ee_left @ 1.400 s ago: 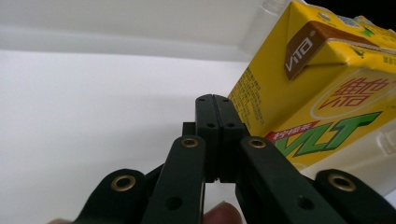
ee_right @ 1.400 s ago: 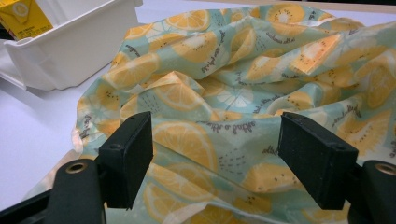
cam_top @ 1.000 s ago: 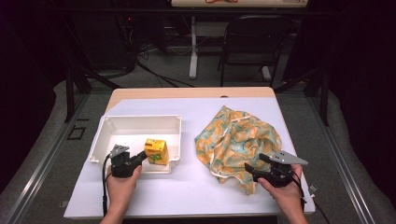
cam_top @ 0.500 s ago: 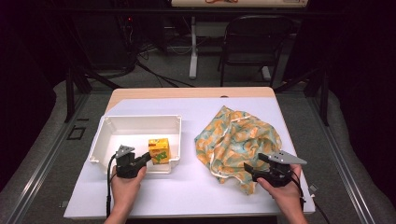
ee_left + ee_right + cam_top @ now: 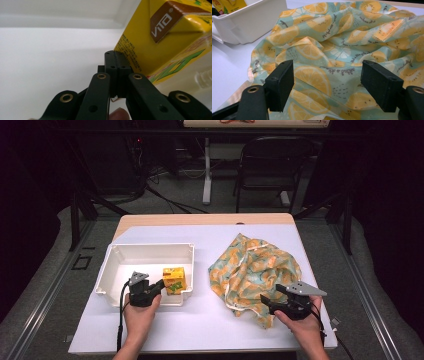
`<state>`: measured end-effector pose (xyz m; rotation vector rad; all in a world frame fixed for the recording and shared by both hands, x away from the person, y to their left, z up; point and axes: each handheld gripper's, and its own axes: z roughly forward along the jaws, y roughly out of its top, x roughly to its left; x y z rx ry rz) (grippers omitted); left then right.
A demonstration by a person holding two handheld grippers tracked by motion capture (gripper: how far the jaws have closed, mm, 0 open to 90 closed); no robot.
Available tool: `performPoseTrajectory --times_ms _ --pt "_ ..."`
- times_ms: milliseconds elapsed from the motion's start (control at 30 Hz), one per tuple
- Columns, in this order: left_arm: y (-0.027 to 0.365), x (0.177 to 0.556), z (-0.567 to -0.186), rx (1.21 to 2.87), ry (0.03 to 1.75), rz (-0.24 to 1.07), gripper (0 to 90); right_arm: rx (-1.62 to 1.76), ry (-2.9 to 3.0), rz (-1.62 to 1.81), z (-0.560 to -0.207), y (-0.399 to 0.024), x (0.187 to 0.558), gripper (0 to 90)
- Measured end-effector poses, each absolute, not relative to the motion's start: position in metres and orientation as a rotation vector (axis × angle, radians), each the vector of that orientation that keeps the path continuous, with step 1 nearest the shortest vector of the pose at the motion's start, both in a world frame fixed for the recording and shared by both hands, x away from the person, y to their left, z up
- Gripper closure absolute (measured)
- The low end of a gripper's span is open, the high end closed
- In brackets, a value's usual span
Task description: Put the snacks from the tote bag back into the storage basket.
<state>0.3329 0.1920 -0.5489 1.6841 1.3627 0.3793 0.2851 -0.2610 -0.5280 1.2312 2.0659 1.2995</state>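
The left gripper (image 5: 115,56) has its fingers (image 5: 110,72) pressed together, tips touching the yellow cardboard drink carton (image 5: 174,279) inside the white plastic tray (image 5: 116,261). The right gripper (image 5: 327,86) spreads wide fingers (image 5: 280,83) over the lemon-print fabric bag (image 5: 255,270) on the bench (image 5: 200,320), hand low.

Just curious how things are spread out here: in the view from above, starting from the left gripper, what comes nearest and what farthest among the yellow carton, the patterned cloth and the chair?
From the left gripper:
1. Yellow carton, right at its tips, inside the white tray.
2. Patterned cloth, across the table to the right.
3. Chair, on the floor beyond the table's far edge.
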Motion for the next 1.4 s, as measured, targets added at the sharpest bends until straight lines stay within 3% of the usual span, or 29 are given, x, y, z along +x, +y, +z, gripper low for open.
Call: performPoseTrajectory --times_ms 1033,1267,1400 --pt "0.181 0.337 -0.549 1.684 1.35 0.392 90.0 1.213 2.068 1.3 -0.528 -0.261 0.284 26.0" --pt "0.194 0.332 -0.542 1.622 1.359 0.417 66.0 1.211 2.056 1.302 -0.527 -0.263 0.284 24.9" --pt "0.199 0.329 -0.536 1.61 1.359 0.454 46.6 1.215 2.042 1.315 -0.526 -0.266 0.283 24.5"
